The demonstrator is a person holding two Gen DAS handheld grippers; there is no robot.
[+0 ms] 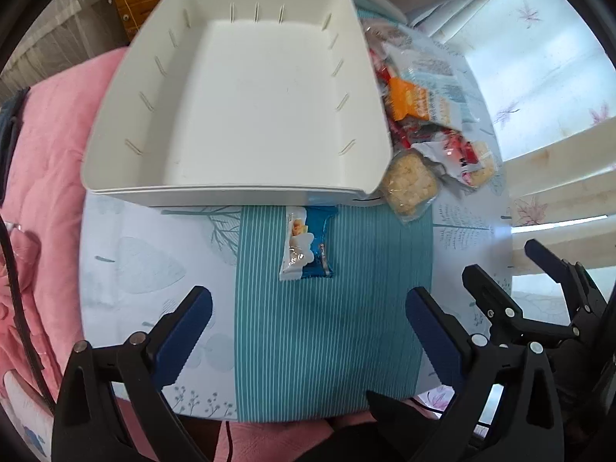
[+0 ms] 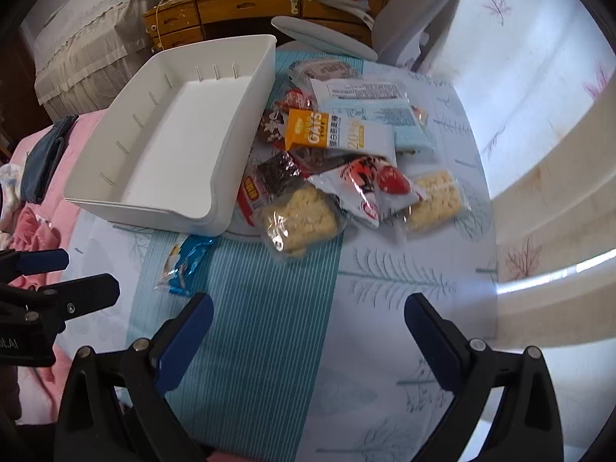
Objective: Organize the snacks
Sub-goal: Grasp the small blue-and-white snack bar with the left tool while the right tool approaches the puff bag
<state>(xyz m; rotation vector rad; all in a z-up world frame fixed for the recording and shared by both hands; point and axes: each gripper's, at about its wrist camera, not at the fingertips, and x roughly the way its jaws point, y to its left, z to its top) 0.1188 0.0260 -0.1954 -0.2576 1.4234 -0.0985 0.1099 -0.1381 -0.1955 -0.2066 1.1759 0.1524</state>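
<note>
Sitting on the patterned tablecloth (image 1: 154, 269) is a white plastic bin (image 1: 238, 88), nothing in it. Piled against its right side are the snacks (image 2: 346, 154): an orange oats packet (image 2: 331, 131), a red-and-white pouch (image 2: 369, 188), two clear bags of puffed rice cakes (image 2: 296, 219). One blue wafer packet (image 1: 308, 246) lies alone just in front of the bin. Left gripper (image 1: 308, 331) and right gripper (image 2: 308, 331) both hover spread wide, holding nothing.

Pink quilt (image 1: 50, 146), wooden desk (image 2: 246, 4), grey chair (image 2: 408, 27).
</note>
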